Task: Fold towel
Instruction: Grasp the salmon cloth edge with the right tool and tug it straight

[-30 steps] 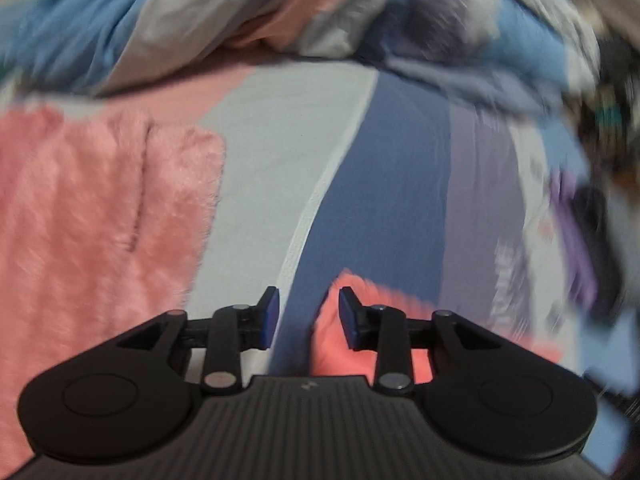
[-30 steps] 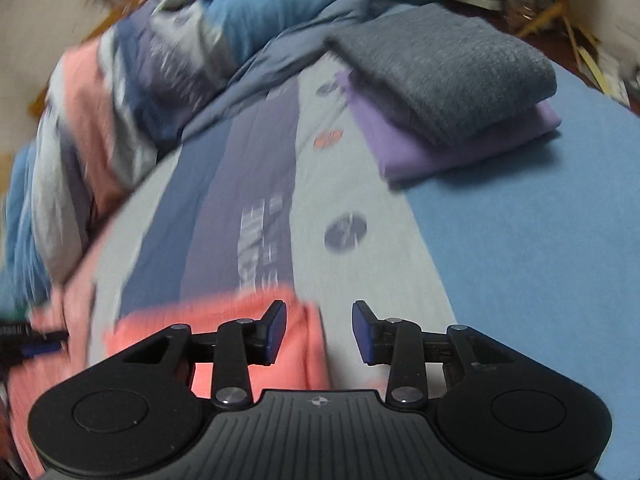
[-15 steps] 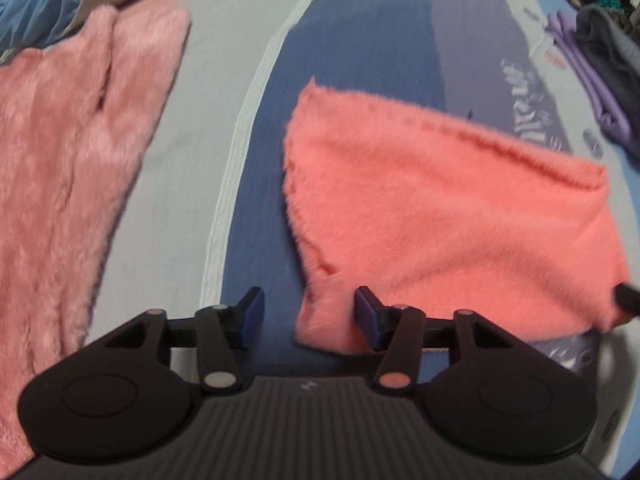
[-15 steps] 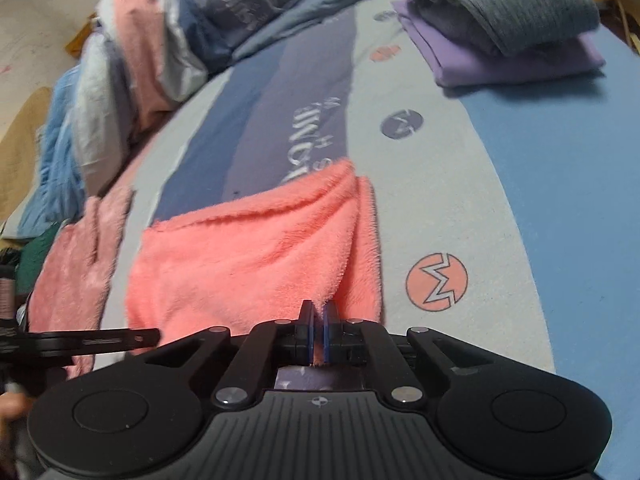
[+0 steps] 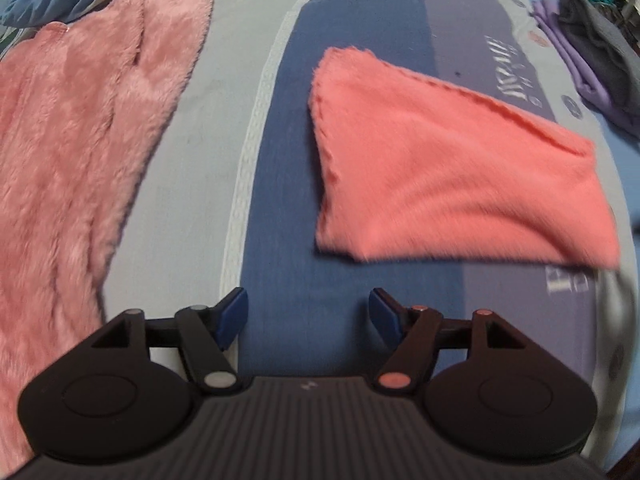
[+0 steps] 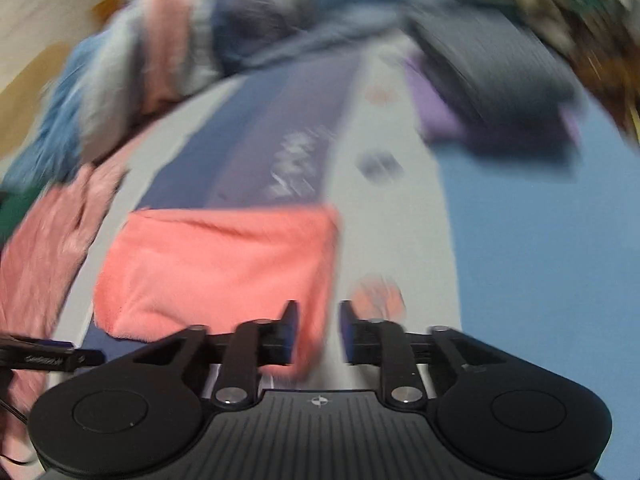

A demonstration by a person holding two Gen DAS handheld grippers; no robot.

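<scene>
A coral-pink fleecy towel (image 5: 452, 168), folded over on itself, lies flat on a bed covered by a striped bedsheet (image 5: 360, 20) in grey, navy, mauve and light blue. Seen from the left wrist camera, the towel's long axis runs across the bed from left to right, slanting toward the far left, where one corner points up the bed along the navy stripe. Its near edge is blurred.

The left gripper (image 5: 308, 314) hovers just short of the towel's near edge, its blue-padded fingers (image 5: 232, 312) spread wide apart with only sheet between them. The right gripper (image 6: 315, 330) sits at the towel's (image 6: 216, 268) near right corner, its fingers parted by a moderate gap; the picture is heavily blurred, and the towel corner shows between and beneath them, but they do not pinch it.

To the left of the towel, well apart, a larger pale pink fluffy blanket (image 5: 76, 152) is spread out. At the far right, a folded grey cloth (image 5: 600, 52) rests on a folded purple cloth (image 5: 576, 76). A crumpled duvet (image 6: 160, 52) is heaped at the far end.
</scene>
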